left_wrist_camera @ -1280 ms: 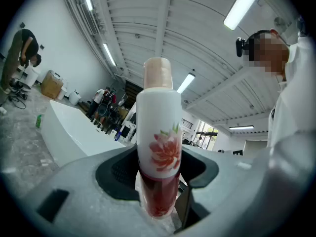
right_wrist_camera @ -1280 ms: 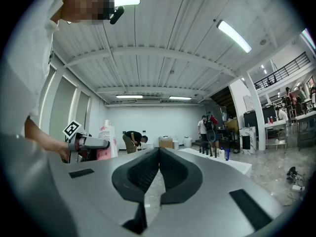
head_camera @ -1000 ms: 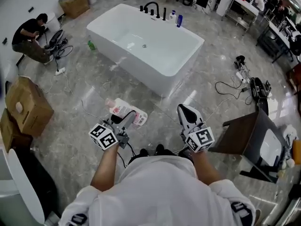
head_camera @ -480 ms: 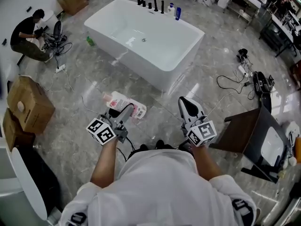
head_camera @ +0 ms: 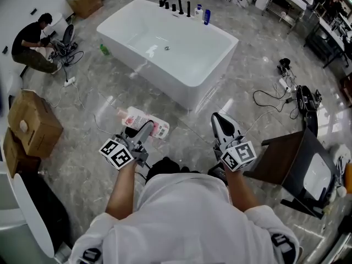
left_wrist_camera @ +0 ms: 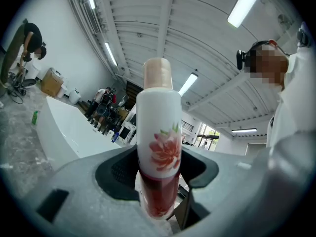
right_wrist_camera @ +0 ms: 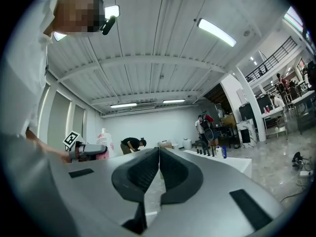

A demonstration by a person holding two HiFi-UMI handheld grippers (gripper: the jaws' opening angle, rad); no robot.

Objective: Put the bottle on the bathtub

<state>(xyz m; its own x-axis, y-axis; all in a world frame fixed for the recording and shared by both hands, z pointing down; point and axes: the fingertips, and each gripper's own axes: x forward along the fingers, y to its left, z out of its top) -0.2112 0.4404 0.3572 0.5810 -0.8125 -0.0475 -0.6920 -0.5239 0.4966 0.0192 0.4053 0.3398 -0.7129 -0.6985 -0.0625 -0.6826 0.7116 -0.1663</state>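
Observation:
My left gripper (head_camera: 144,133) is shut on a white and pink bottle (head_camera: 141,120) with a red flower print and a peach cap; in the left gripper view the bottle (left_wrist_camera: 158,137) stands straight up between the jaws. The white bathtub (head_camera: 165,51) lies ahead on the grey floor, well beyond both grippers, and shows as a white slab (left_wrist_camera: 69,132) at the left of the left gripper view. My right gripper (head_camera: 222,126) is shut and holds nothing; its jaws (right_wrist_camera: 158,174) meet in the right gripper view. The bathtub (right_wrist_camera: 232,163) shows there too.
A black faucet (head_camera: 175,4) and small bottles (head_camera: 206,16) stand on the tub's far rim. A green bottle (head_camera: 104,49) stands on the floor left of the tub. A person (head_camera: 34,43) crouches far left by cardboard boxes (head_camera: 30,122). Cables (head_camera: 275,100) and a dark chair (head_camera: 294,158) lie right.
The view has edged forward toward the bathtub. Both grippers shifted slightly, the left still holding the bottle, the right still shut.

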